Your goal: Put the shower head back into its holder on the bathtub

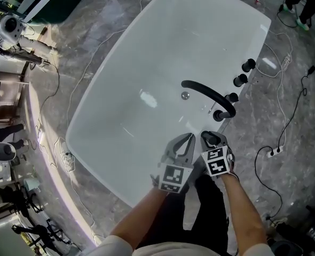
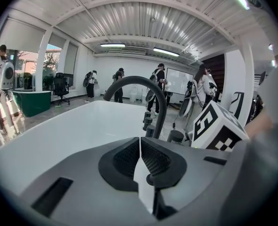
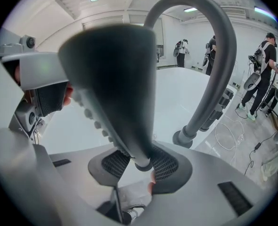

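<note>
The right tool [image 1: 215, 143] is clamped on the narrow neck of the dark shower head [image 3: 110, 79]. In the right gripper view, the head's long axis rises from the jaws at lower centre toward the upper left and widens as it goes. Its nubbed spray face is turned to the frame's left.

In the head view the shower head [image 1: 212, 138] shows only as a short dark shape at the tool's tip, lower centre-right, over the near rim of the white bathtub [image 1: 163, 47]. It sits just below the base of the black arched spout [image 1: 208, 93].

The left tool [image 1: 185, 143] sits just beside the right one on its left, with its jaws pressed together on nothing.

Up the tub's right rim, three black knobs [image 1: 240, 80] stand in a row, close to the spout. The basin lies broad and bare toward the upper left. Cables trail over the marble floor [image 1: 296, 116] at the right edge.
</note>
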Demonstrator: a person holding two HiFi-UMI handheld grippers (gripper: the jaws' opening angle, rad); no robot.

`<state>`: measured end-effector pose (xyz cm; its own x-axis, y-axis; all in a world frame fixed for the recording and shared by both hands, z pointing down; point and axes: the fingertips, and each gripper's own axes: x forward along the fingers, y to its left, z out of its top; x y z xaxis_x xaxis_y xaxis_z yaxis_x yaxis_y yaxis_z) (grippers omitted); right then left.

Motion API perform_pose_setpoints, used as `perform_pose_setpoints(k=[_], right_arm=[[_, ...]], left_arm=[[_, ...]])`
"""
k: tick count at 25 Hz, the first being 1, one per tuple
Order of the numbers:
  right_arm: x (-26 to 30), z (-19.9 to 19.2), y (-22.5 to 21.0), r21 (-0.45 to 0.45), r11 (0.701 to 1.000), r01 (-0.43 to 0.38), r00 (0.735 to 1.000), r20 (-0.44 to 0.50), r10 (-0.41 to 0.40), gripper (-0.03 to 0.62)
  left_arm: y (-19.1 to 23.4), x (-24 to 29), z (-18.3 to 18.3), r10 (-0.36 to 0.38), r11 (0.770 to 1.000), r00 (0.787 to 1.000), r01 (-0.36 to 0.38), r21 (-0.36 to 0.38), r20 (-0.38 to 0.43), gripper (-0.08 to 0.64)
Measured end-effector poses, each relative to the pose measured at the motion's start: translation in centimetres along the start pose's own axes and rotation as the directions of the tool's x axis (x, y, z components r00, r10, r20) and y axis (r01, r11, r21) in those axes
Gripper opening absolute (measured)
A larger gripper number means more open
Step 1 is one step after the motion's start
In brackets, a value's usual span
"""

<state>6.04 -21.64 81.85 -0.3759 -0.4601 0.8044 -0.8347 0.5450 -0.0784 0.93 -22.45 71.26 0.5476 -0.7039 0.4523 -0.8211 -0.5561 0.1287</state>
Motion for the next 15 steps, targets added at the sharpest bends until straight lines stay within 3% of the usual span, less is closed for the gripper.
perform_pose_setpoints(k=[15], right_arm=[[-1.1, 1.0, 0.6, 0.018, 0.999, -0.043, 0.998, 0.052, 0.042, 0.144]], left_arm=[[-0.7, -0.6, 1.0, -0.007, 1.000, 1.000, 0.007, 0.012, -0.011, 0.015]])
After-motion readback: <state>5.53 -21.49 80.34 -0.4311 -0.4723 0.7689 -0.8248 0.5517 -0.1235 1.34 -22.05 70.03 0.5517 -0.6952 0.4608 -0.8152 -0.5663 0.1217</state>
